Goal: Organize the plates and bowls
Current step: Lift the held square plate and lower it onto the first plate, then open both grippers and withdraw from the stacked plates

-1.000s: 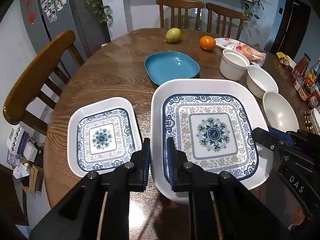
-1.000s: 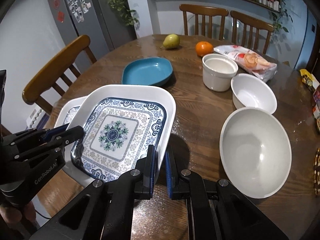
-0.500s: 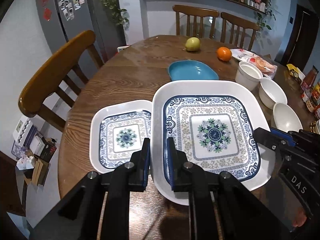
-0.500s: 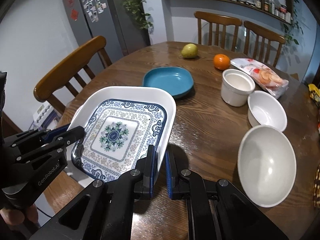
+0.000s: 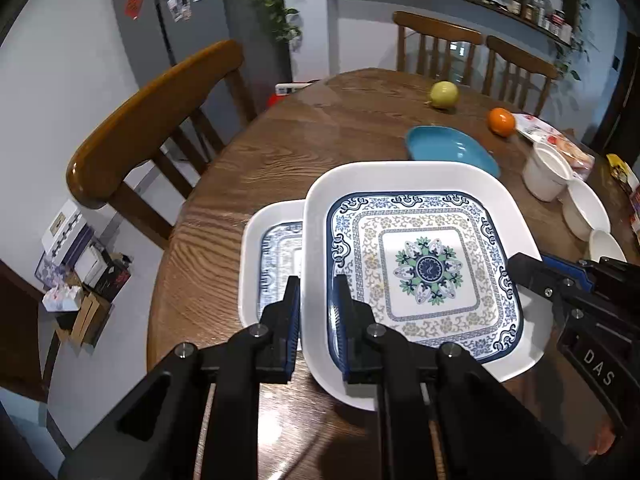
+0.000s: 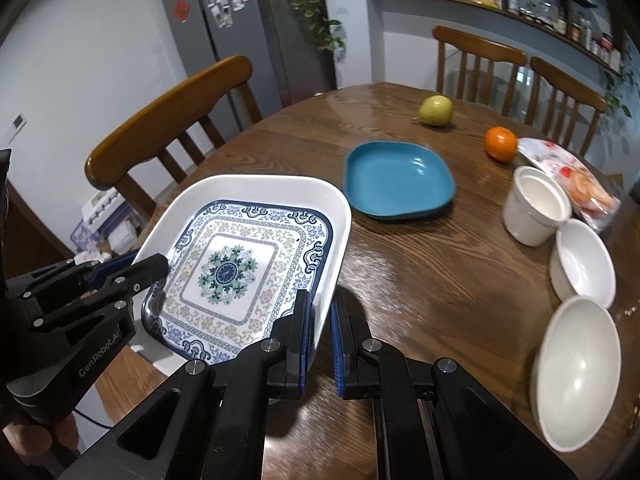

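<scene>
White rim of the large patterned plate [image 5: 424, 268] is pinched on its two near corners: the left gripper [image 5: 316, 312] clamps one edge, the right gripper [image 6: 320, 320] the opposite edge, both jaws pressed tight on it, likely so the wide plate stays level. Just beyond and below the left gripper, the small patterned plate [image 5: 272, 248] lies on the wooden table [image 6: 440, 272], half covered. Judging by that overlap, stacking comes next. Farther off sit the blue plate [image 6: 400, 180] and three white bowls [image 6: 580, 368].
</scene>
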The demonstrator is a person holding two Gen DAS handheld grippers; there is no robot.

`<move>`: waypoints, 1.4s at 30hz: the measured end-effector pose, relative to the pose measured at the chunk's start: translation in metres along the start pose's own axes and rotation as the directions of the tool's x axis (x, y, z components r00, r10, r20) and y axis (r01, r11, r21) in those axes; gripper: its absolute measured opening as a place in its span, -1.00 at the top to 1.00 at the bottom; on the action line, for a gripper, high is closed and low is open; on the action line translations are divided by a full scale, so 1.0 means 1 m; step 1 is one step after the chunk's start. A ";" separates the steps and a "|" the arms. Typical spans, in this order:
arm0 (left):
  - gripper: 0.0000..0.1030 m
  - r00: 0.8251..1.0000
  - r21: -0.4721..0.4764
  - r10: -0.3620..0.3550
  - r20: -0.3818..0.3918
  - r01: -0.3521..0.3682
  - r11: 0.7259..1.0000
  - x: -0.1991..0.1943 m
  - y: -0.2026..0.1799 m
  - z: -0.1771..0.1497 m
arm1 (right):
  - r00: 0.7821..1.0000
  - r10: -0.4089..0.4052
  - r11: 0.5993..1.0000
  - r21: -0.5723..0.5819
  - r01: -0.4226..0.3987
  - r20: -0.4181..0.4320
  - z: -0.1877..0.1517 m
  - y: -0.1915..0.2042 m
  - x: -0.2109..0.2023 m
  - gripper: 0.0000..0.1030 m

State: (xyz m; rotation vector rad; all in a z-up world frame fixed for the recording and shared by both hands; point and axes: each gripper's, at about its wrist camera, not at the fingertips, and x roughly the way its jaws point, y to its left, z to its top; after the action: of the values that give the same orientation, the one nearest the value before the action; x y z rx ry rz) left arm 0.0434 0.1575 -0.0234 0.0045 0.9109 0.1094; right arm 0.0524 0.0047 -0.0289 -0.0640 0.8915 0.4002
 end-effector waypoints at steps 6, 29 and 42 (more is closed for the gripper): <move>0.74 1.000 -0.031 0.025 -0.015 -0.026 0.999 0.011 0.019 0.002 | 1.000 0.020 0.999 -0.027 -0.020 -0.011 0.008 0.017 0.017 0.78; 0.74 0.991 -0.054 0.054 -0.121 -0.061 0.997 0.068 0.046 -0.002 | 0.993 0.014 0.997 -0.078 -0.023 -0.117 0.014 0.038 0.083 0.78; 0.73 0.988 -0.022 0.080 -0.131 -0.083 0.996 0.073 0.042 -0.005 | 0.993 -0.019 0.993 -0.120 0.005 -0.115 0.015 0.043 0.088 0.78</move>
State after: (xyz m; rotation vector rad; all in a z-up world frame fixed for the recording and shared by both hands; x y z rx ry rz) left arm 0.0802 0.2061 -0.0818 0.0093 1.0395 0.2000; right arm 0.0974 0.0756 -0.0823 -0.2043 0.9806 0.4418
